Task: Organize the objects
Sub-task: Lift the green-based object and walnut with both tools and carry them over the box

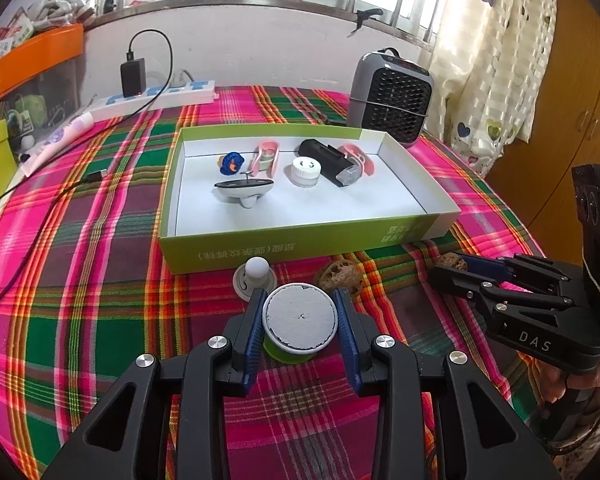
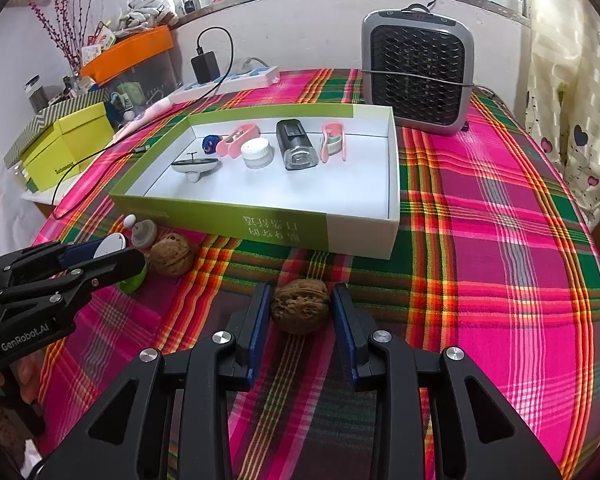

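My left gripper (image 1: pixel 299 314) has its blue pads around a small green jar with a white foil lid (image 1: pixel 299 317), pads touching its sides. My right gripper (image 2: pixel 300 312) straddles a walnut (image 2: pixel 300 310) on the plaid cloth, with small gaps each side. A second walnut (image 2: pixel 171 254) lies between the two grippers; it shows in the left wrist view (image 1: pixel 339 277). The green open box (image 1: pixel 300 240) just beyond holds a black bottle (image 1: pixel 329 162), a white jar (image 1: pixel 305 171), two pink clips, a blue item and a spinning top (image 1: pixel 244 191).
A white knob on a round base (image 1: pixel 256 276) stands by the box front. A grey fan heater (image 2: pixel 418 76) stands behind the box. A power strip with charger (image 1: pixel 156 94) and cable lie at the back left. Yellow boxes (image 2: pixel 60 148) sit at the left edge.
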A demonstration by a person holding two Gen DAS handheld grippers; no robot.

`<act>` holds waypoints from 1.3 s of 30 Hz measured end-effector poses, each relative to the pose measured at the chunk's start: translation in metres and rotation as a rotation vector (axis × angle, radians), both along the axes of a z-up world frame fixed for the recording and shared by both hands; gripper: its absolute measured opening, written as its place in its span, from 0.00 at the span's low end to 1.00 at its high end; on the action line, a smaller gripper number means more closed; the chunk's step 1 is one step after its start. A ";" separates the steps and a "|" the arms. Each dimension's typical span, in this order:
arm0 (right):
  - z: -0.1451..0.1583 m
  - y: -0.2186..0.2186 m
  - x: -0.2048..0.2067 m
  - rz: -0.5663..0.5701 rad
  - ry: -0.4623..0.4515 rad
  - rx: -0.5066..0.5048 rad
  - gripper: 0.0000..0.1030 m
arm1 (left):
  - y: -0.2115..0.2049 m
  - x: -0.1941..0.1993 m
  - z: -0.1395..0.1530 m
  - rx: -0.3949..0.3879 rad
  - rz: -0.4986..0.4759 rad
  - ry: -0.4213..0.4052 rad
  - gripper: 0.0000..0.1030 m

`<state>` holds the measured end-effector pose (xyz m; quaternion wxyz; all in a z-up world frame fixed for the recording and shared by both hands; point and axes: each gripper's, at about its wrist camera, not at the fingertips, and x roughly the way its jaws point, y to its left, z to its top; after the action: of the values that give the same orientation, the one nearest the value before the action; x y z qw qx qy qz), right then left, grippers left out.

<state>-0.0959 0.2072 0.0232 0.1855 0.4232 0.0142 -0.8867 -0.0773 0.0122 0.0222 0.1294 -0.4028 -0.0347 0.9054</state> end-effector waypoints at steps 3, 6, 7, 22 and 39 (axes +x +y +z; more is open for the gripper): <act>0.002 0.000 0.001 0.001 0.003 -0.004 0.31 | 0.001 0.003 0.002 -0.001 -0.002 0.004 0.31; 0.003 0.001 0.001 0.000 0.005 -0.006 0.31 | 0.001 0.005 0.005 0.002 -0.005 0.012 0.31; 0.004 0.000 0.002 0.002 0.006 -0.006 0.31 | 0.001 0.006 0.006 0.003 -0.005 0.013 0.31; 0.014 0.000 0.004 0.005 0.027 -0.008 0.31 | 0.005 0.012 0.016 -0.013 -0.015 0.033 0.31; 0.034 -0.004 -0.001 0.004 0.073 -0.012 0.31 | 0.005 0.006 0.040 -0.016 -0.035 0.090 0.31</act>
<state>-0.0965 0.2033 0.0568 0.1893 0.3893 0.0166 -0.9013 -0.0710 0.0174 0.0617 0.1434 -0.3634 -0.0144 0.9204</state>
